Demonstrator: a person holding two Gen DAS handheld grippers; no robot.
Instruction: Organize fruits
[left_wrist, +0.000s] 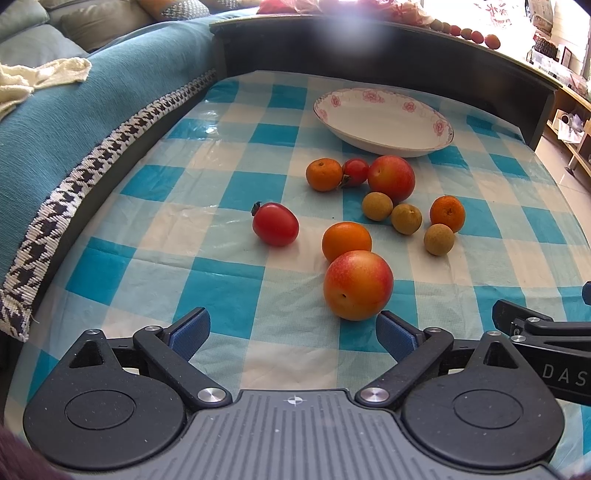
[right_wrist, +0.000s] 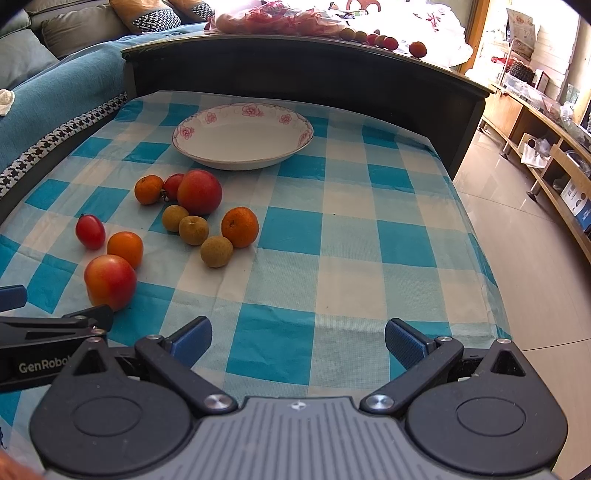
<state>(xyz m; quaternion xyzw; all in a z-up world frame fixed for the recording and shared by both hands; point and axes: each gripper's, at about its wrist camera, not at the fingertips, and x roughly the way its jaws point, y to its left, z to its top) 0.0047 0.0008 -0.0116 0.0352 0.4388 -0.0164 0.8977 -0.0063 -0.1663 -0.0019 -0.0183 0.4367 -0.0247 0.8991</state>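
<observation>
I am holding my left claw (left_wrist: 293, 334) low over the worktop (left_wrist: 229, 302), its blue pads spread wide apart and gripping nothing, and my right claw (right_wrist: 298, 341) is hovering just beside it, likewise spread wide and carrying nothing. The white plate (right_wrist: 243, 157) with pink flowers on its rim is sitting bare at the far side of the blue-and-white checked cloth (right_wrist: 332, 236), and I am taking it as my landmark. All the fruit is lying on the cloth on my side of the plate. Nearest the plate, a small orange (left_wrist: 324, 174), a cherry tomato (left_wrist: 355, 172) and a red-yellow plum (left_wrist: 391, 178) are sitting in a tight row, touching one another. Just nearer me than that row, three brownish longans (left_wrist: 406, 218) are lying in a loose line, with another orange (left_wrist: 447, 213) beside them, toward the plate's right end. Farther from the plate, an oblong red tomato (left_wrist: 275, 223) is lying alone, off past the plate's left end. Farthest from the plate, a smooth orange (left_wrist: 346, 240) is touching a second, larger plum (left_wrist: 357, 284), and that plum is sitting just in front of my left claw's right pad (left_wrist: 395, 334), close to it, though I cannot tell whether they are touching. In the right wrist view, the fruit is lying well to the left of my right claw.
</observation>
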